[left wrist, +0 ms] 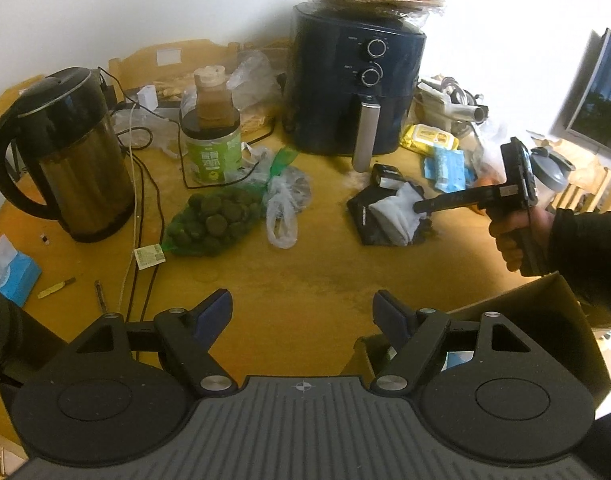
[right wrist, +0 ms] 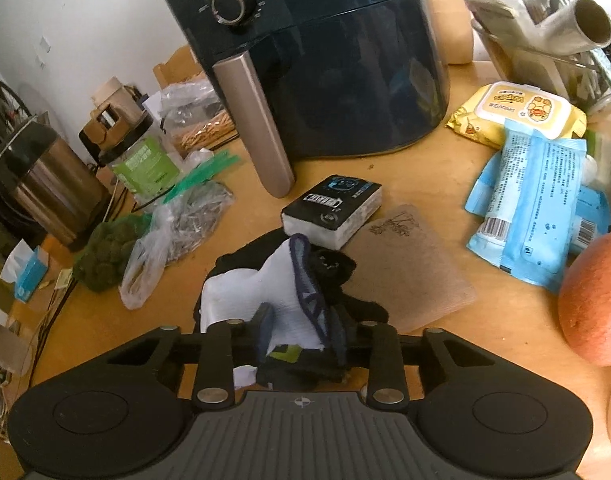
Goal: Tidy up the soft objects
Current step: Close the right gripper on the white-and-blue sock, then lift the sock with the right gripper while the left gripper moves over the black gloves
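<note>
Right gripper (right wrist: 301, 332) pinches a white sock (right wrist: 265, 296) on the wooden table (right wrist: 445, 184).

The sock's lower end hides behind the gripper's fingers, and black soft things (right wrist: 345, 280) under it are too dark to tell apart. The sock sits in front of the air fryer (right wrist: 325, 80), just beside a small black box (right wrist: 333, 208). The left gripper (left wrist: 301, 312) hovers low over bare table, fingers spread wide, holding nothing, a cardboard box (left wrist: 545, 320) beside it.

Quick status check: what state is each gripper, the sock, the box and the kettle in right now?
Left gripper: jaws open, empty, above the table.
Right gripper: jaws shut on the white sock.
White sock: pinched, on the dark clothes.
Cardboard box: open at top.
Kettle: lid closed, upright.
Air fryer: drawer shut.
</note>
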A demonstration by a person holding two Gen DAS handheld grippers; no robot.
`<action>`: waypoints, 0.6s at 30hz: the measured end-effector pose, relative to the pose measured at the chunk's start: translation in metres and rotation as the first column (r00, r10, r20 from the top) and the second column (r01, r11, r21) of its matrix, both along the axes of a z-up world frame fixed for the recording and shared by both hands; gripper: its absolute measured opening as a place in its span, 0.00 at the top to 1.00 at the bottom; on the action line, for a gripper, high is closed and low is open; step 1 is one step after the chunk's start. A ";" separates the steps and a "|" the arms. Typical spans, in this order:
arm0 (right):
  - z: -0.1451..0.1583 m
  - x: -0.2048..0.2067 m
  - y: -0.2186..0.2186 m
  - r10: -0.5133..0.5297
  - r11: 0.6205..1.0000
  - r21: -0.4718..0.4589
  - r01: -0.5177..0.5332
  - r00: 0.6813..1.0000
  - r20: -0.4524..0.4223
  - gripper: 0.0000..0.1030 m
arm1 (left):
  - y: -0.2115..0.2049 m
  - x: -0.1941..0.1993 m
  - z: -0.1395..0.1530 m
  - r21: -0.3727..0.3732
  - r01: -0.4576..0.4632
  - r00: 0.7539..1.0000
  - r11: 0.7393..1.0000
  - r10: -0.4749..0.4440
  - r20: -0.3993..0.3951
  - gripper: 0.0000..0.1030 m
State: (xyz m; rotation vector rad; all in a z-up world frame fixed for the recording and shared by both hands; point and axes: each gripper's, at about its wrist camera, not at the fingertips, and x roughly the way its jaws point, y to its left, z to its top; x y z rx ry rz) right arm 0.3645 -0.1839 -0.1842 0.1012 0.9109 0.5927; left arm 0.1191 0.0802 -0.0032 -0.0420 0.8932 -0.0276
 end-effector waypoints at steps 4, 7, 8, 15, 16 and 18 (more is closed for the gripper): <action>0.000 -0.001 0.005 0.018 0.999 -0.028 -0.019 1.000 -0.021 0.84 | -0.003 0.003 -0.001 -0.003 0.017 1.000 1.000 -0.017 -0.002 0.25; 0.006 -0.005 0.007 0.029 0.998 -0.053 -0.030 0.999 -0.019 0.90 | -0.008 0.005 -0.001 -0.001 0.036 0.999 0.999 -0.036 0.001 0.25; 0.010 -0.007 0.008 0.033 0.998 -0.056 -0.034 0.999 -0.014 0.90 | -0.008 0.006 0.000 0.000 0.040 0.999 0.999 -0.040 0.003 0.25; 0.048 -0.029 0.003 0.047 0.999 -0.026 -0.045 0.997 0.053 0.94 | -0.008 0.014 0.003 0.005 0.053 0.998 0.999 -0.053 0.024 0.25; 0.053 -0.033 0.001 0.045 0.999 -0.021 -0.044 0.997 0.060 0.94 | -0.007 0.015 0.003 0.007 0.056 0.998 0.998 -0.056 0.025 0.25; 0.064 -0.041 -0.002 0.034 0.999 -0.010 -0.034 0.997 0.072 0.94 | -0.006 0.017 0.003 0.011 0.062 0.998 0.998 -0.062 0.026 0.25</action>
